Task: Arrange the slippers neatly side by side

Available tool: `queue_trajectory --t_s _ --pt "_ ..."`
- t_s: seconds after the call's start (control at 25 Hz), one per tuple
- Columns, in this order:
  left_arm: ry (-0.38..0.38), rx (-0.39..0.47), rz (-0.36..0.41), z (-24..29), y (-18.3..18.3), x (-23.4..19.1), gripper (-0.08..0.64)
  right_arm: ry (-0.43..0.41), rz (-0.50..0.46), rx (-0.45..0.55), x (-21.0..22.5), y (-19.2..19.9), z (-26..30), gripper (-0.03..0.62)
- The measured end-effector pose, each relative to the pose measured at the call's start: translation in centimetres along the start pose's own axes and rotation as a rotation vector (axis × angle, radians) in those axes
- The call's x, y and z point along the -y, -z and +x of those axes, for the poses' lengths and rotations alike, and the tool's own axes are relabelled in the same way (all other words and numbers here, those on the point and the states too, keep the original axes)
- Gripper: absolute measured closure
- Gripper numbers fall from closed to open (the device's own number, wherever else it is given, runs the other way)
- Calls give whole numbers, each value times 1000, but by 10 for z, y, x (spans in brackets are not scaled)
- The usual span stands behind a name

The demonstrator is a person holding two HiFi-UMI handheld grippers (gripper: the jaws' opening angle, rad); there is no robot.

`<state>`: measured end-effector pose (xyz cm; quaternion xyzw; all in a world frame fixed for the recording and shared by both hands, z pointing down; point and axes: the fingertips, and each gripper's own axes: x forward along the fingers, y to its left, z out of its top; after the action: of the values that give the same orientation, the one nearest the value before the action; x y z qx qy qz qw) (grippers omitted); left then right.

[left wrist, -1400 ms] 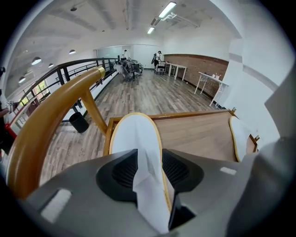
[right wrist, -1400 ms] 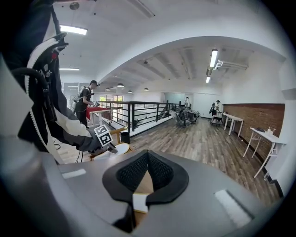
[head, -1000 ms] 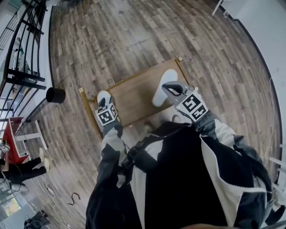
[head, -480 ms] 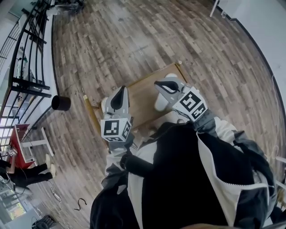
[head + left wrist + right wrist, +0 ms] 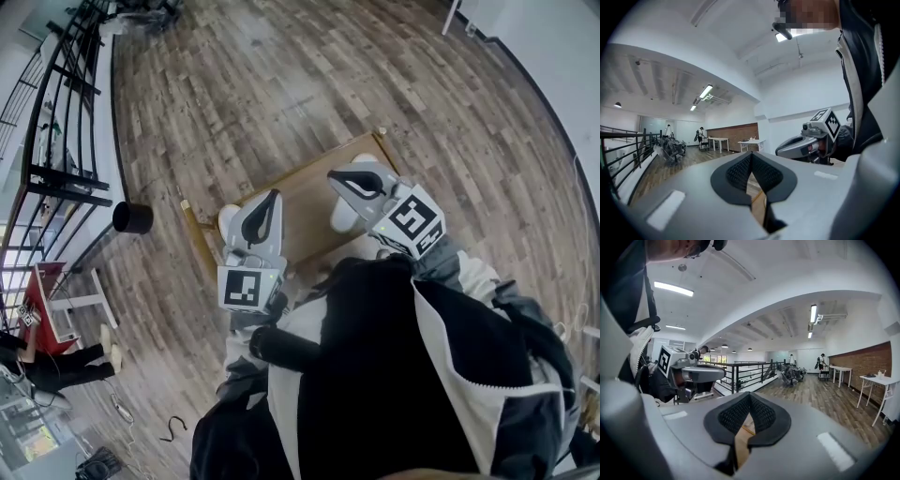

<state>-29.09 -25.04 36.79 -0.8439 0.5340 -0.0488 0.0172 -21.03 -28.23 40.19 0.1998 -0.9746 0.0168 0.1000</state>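
Observation:
Two white slippers lie on a brown board (image 5: 302,202) on the wood floor. The left slipper (image 5: 228,221) peeks out beside my left gripper (image 5: 271,196), which is held up above it, shut and empty. The right slipper (image 5: 344,217) is mostly hidden under my right gripper (image 5: 337,176), also shut with nothing in it. In the left gripper view the pads (image 5: 751,165) meet and the right gripper (image 5: 811,140) shows across from it. The right gripper view shows its own closed jaws, tips at the right gripper (image 5: 749,404), and the left gripper (image 5: 691,372). Both point out level into the room.
A black round bin (image 5: 132,217) stands on the floor left of the board. A black railing (image 5: 56,112) runs along the left edge, with a red table (image 5: 23,291) and a person (image 5: 47,361) below it. A black hook (image 5: 173,427) lies on the floor.
My left gripper has lifted off the left slipper, closed its jaws and swung up toward the board's middle. The right gripper has stayed almost still.

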Motion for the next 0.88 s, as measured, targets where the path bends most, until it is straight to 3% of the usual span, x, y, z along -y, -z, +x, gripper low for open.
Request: queue_trajectory --t_s 0.2,0.36,0.52,0.72,0.88 --pt "-36 -2 -49 -12 13 -13 546 94 81 -165 29 70 10 583" --pt "-31 -18 -53 -23 23 -17 546 193 191 -353 51 158 14 499" --pt "-33 -26 -34 -25 24 -23 546 270 363 -487 69 226 14 448" --pt "-32 -34 -46 -27 27 -28 546 346 454 -655 83 291 10 400" --pt "-45 -42 -61 -31 29 -33 546 388 576 -710 91 320 7 388"
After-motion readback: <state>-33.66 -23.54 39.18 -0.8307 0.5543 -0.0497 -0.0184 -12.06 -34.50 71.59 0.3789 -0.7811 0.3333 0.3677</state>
